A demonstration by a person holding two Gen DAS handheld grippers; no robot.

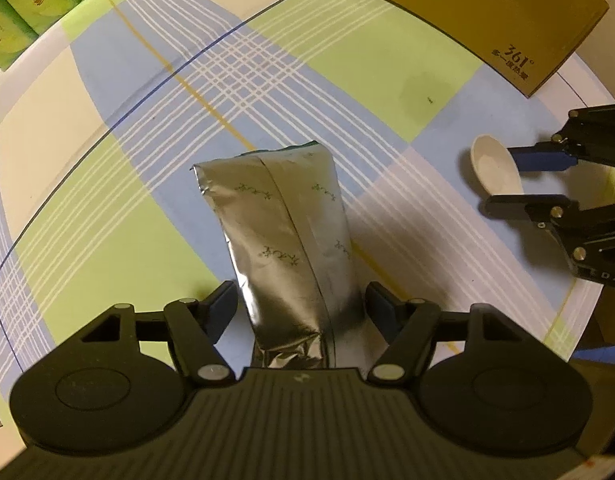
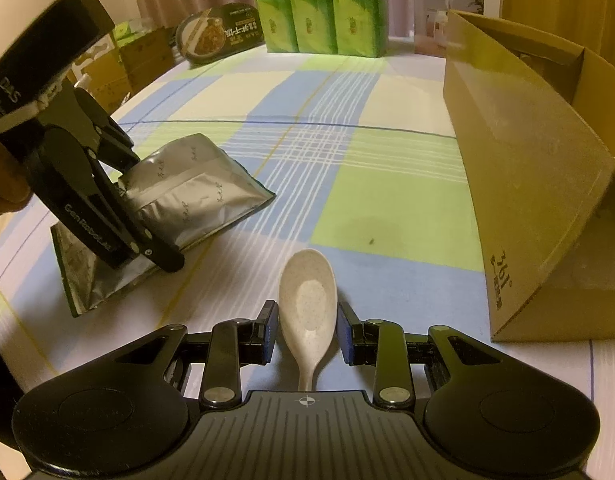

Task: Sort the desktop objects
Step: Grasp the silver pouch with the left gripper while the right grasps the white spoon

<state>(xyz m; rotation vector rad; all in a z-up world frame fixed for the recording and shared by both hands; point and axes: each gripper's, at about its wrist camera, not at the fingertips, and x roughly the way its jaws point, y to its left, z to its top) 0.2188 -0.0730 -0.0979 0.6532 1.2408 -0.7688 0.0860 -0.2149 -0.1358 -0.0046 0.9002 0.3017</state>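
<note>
Notably, only the right wrist view is showing the green packs (image 2: 321, 6) and bowl meal (image 2: 219, 34) beyond the cardboard box (image 2: 519, 184). The left gripper (image 1: 299, 308) is straddling a creased silver foil pouch (image 1: 283, 232) lying on the checked tablecloth (image 1: 347, 64), jaws apart. The right gripper (image 2: 307, 330) is standing part-open around a speckled white spoon (image 2: 307, 300), pads not touching.

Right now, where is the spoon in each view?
Left wrist view: spoon at the right edge, between the right gripper fingers.
Right wrist view: spoon at bottom centre, between that gripper's own fingers.
Shared landmark: brown box, beyond the spoon in both.
</note>
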